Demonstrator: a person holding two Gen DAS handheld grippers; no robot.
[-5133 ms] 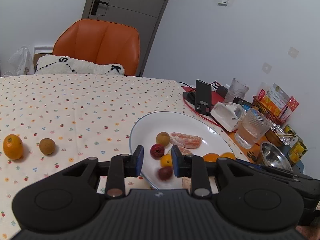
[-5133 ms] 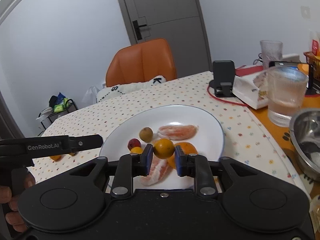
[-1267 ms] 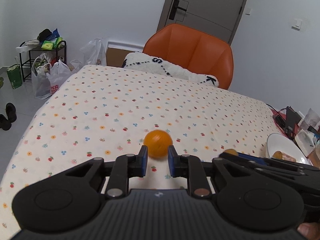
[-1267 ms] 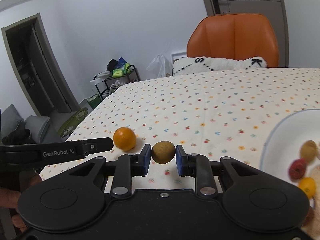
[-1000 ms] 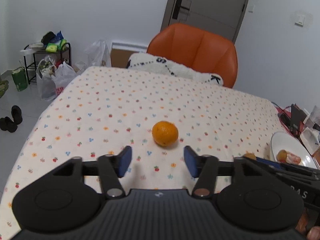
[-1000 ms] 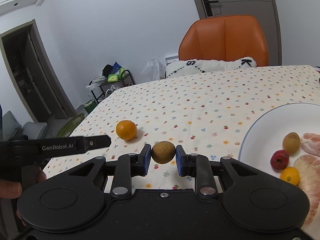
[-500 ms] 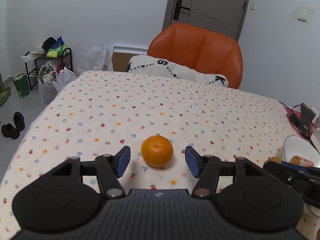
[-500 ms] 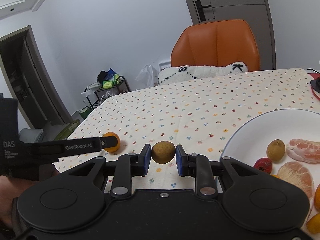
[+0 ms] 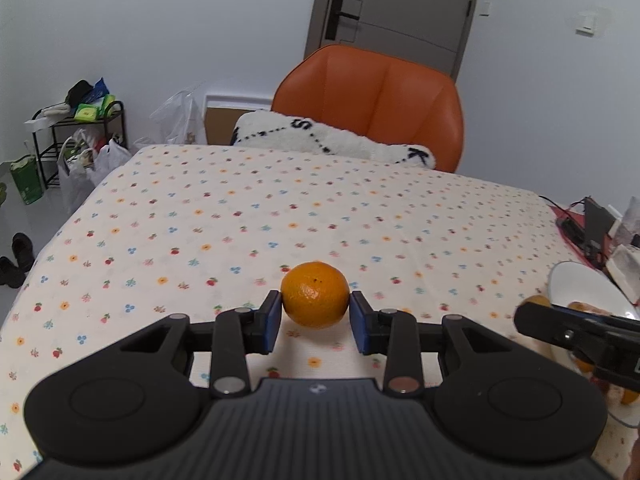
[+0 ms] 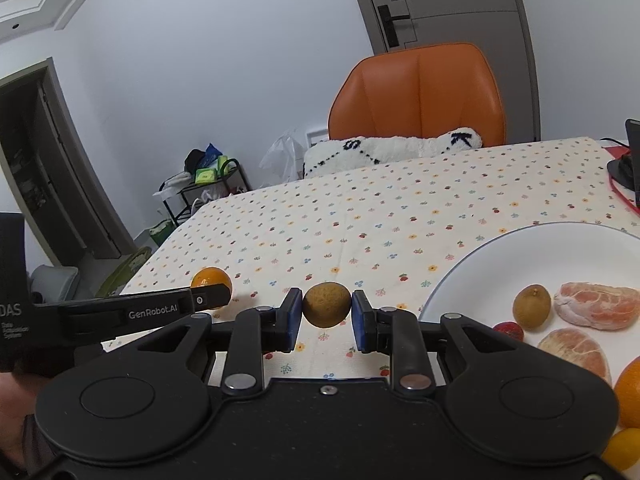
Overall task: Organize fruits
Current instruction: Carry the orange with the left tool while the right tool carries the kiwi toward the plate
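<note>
Left gripper point(image 9: 315, 322): I have its pads against the orange point(image 9: 315, 294) on the tablecloth point(image 9: 280, 216).
Right gripper point(image 10: 326, 320): I clamp the brown fruit point(image 10: 327, 304).

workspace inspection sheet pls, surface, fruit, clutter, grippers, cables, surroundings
surface: table under a floral cloth.
job's things: mandarin on the cloth; brown longan held; white plate with another longan, peeled citrus segments, a red fruit.
clutter: phone stand at the table's far right.
grippers: left gripper pads flank the mandarin, contact unclear; right gripper shut on the brown longan.
cables: red cable by the plate.
surroundings: orange chair, white cushion, rack, grey door.
</note>
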